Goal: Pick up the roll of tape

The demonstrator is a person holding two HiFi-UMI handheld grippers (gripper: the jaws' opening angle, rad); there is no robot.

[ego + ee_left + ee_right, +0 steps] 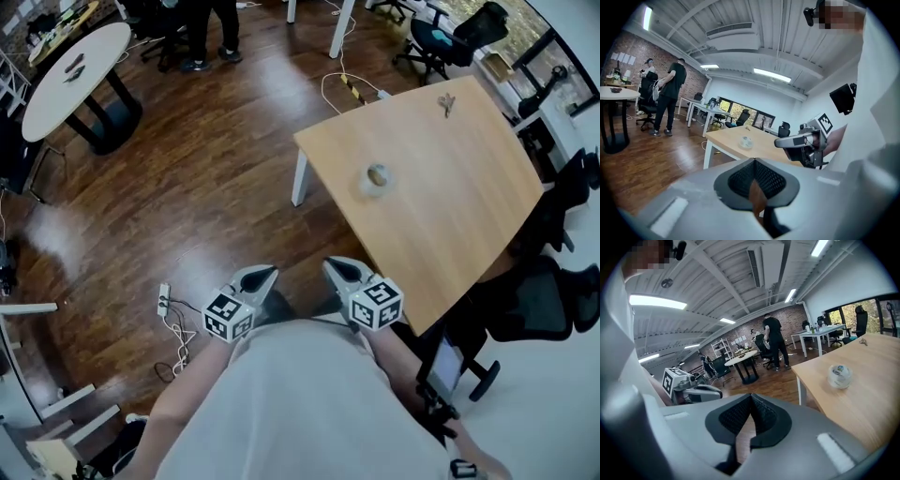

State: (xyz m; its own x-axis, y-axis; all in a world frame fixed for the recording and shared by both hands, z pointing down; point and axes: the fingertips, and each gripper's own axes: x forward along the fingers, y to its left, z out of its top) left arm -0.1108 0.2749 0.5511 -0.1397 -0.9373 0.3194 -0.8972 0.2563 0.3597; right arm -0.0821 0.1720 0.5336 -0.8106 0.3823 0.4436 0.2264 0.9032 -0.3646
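Note:
A clear roll of tape (377, 178) lies flat near the middle of the light wooden table (469, 216). Both grippers are held close to the person's body over the wooden floor, short of the table's near corner. The left gripper (264, 273) is shut and holds nothing. The right gripper (335, 266) is also shut and empty. From the left gripper view, the tape (746, 142) sits well ahead on the table, beyond my shut jaws (754, 161). In the right gripper view the tape (839, 375) lies ahead to the right of the closed jaws (751, 398).
A bunch of keys (447, 103) lies at the table's far end. Black office chairs (548, 300) stand along its right side. A power strip with cables (165, 300) lies on the floor at left. A round white table (70, 75) and standing people (670, 93) are farther back.

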